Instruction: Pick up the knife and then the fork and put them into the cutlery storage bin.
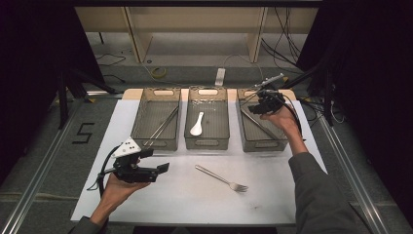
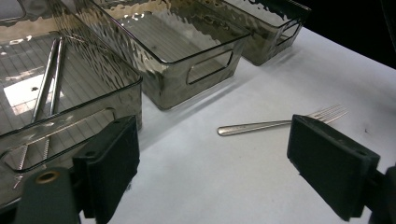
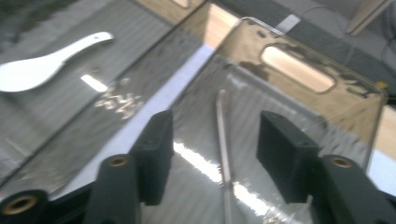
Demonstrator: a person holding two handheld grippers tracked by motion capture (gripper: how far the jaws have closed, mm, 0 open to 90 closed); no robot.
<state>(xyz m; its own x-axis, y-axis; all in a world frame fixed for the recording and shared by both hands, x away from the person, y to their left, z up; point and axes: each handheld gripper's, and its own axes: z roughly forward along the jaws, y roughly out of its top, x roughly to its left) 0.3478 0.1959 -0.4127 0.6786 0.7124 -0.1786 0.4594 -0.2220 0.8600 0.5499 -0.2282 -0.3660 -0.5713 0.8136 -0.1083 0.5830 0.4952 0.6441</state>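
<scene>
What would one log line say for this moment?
right gripper: open over utensil in right bin | left gripper: open, empty | fork: on table

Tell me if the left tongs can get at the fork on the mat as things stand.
Probably yes. The left tongs stand open, pointing toward the fork, which lies alone on the white mat with bare mat between them.

I see a slim silver metal utensil (image 1: 259, 124) lying flat on the ribbed floor of the smoky translucent plastic bin (image 1: 253, 144) at the right of three bins on my bench. Its thin handle (image 3: 223, 140) runs diagonally along the bin, free of anything gripping it. In my right gripper view the handle points toward the bin's far wall with its oval cut-out handhold. Its working end is too blurred to identify.
</scene>
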